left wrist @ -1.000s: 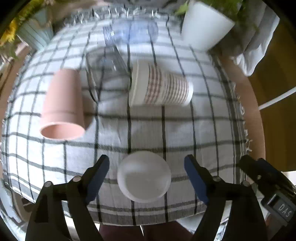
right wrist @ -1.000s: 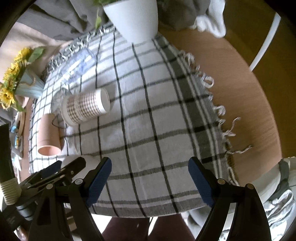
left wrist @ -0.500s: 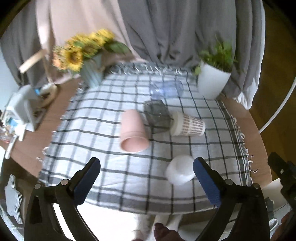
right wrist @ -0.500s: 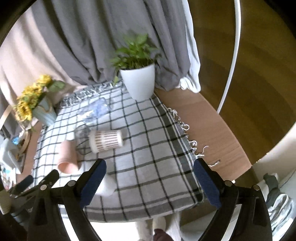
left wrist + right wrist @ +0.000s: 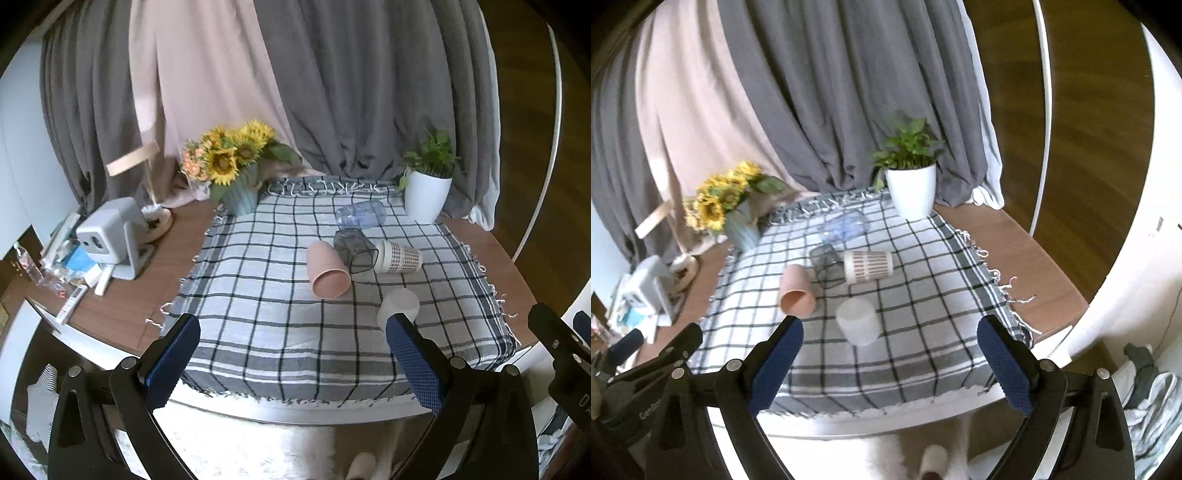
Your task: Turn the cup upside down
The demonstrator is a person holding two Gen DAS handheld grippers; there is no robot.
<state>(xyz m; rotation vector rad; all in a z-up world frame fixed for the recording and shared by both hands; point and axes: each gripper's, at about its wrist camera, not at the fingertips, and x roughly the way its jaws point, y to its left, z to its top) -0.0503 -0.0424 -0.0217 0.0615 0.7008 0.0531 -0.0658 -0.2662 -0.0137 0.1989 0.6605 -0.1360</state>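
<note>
A white cup (image 5: 399, 307) stands upside down on the checked cloth (image 5: 258, 302) near the front right; it also shows in the right wrist view (image 5: 858, 321). A pink cup (image 5: 327, 270) (image 5: 796, 290), a dark clear cup (image 5: 354, 249) (image 5: 827, 265) and a patterned paper cup (image 5: 398, 255) (image 5: 868, 266) lie on their sides behind it. A clear cup (image 5: 361, 215) lies further back. My left gripper (image 5: 291, 363) and right gripper (image 5: 888, 363) are open, empty, held back off the table's front edge.
A sunflower vase (image 5: 240, 184) stands at the back left and a white plant pot (image 5: 425, 199) at the back right. A grey device (image 5: 110, 236) and clutter sit on the wooden table's left. Curtains hang behind.
Both grippers have pulled up and back from the table, away from the white cup, which stays standing upside down on the cloth. The view now takes in the whole table.
</note>
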